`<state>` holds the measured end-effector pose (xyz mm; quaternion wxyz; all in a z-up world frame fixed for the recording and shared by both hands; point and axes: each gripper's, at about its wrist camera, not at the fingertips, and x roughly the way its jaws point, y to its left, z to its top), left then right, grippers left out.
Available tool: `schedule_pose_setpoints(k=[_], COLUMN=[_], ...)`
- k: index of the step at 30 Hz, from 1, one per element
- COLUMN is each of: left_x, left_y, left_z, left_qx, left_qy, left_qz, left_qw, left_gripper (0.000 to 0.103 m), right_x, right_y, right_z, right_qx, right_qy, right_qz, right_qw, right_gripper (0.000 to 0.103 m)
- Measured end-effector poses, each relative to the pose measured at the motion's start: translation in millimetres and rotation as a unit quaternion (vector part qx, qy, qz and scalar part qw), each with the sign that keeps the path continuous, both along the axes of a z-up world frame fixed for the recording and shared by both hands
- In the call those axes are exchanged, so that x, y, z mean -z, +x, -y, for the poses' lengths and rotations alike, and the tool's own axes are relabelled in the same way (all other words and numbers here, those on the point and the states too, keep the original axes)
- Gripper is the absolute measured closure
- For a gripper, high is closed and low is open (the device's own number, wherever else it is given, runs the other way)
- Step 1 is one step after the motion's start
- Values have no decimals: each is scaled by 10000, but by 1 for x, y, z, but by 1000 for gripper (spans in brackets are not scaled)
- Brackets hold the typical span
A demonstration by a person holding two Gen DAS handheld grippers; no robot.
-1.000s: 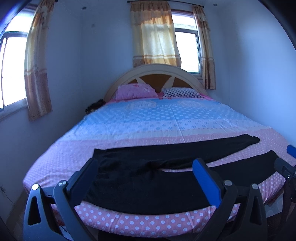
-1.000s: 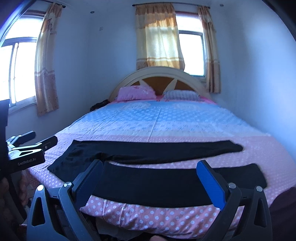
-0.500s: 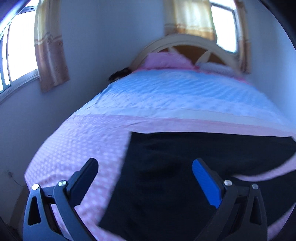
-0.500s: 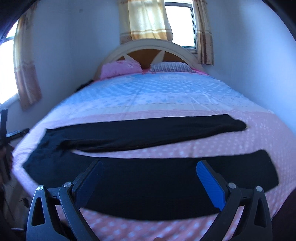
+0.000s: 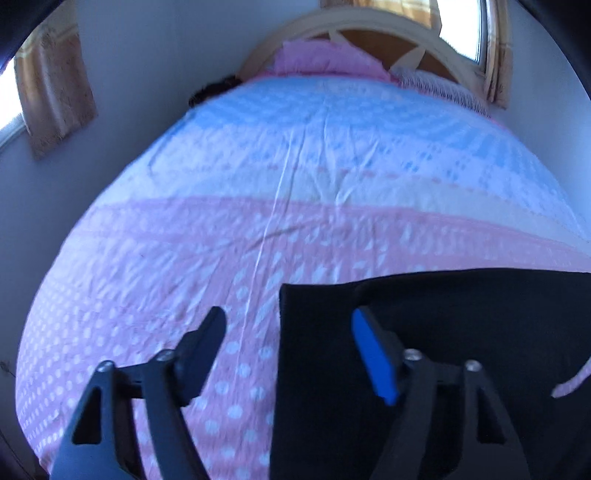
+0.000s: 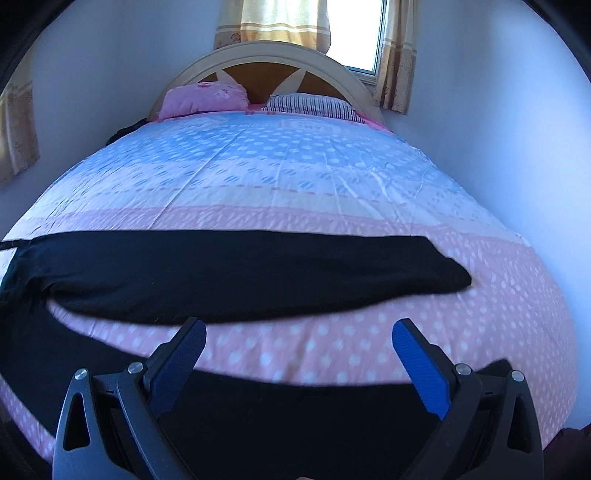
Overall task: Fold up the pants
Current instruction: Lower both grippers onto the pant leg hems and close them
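Black pants (image 6: 236,277) lie flat across the foot of the bed, legs stretched to the right. The far leg ends at a cuff (image 6: 454,280); the near leg (image 6: 295,417) runs under my right gripper. In the left wrist view the waist end of the pants (image 5: 424,332) fills the lower right. My left gripper (image 5: 290,325) is open and straddles the waistband's left edge, one finger over the sheet and one over the cloth. My right gripper (image 6: 299,334) is open above the pink strip between the two legs, holding nothing.
The bed's pink and blue dotted sheet (image 6: 295,177) stretches back to a curved headboard (image 6: 273,66). A pink pillow (image 6: 203,96) and a striped pillow (image 6: 314,105) lie at the head. Walls stand close on both sides; curtained windows (image 6: 354,33) sit behind.
Both grippers have dropped lower and closer to the pants. The left one swung left to the waist end; the right one moved forward over the near leg.
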<state>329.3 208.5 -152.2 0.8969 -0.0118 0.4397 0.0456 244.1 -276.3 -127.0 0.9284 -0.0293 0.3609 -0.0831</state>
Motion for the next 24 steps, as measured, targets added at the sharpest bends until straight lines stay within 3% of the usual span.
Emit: schedule_pose_setpoints(k=[3, 5, 6, 8, 15, 24], left_x=[10, 14, 16, 17, 20, 19], left_y=[11, 16, 18, 18, 18, 23], left_z=[-5, -5, -5, -5, -5, 1], left_qx=[40, 62, 79, 166, 206, 238], left_qy=[-232, -240, -266, -396, -380, -150], left_qz=[-91, -138, -149, -160, -73, -138], left_qw=[9997, 9996, 9995, 9989, 9990, 9995], left_gripper=[44, 49, 56, 67, 68, 73], right_x=[1, 3, 5, 9, 9, 9], right_y=[14, 27, 33, 43, 70, 114], right_z=[10, 20, 26, 36, 102, 202], right_qx=[25, 46, 62, 122, 730, 1626], right_qy=[99, 240, 313, 408, 915, 1111], right_qz=[-12, -77, -149, -250, -198, -356], right_qw=[9999, 9997, 9994, 9988, 9929, 9798], right_gripper=[3, 14, 21, 22, 22, 21])
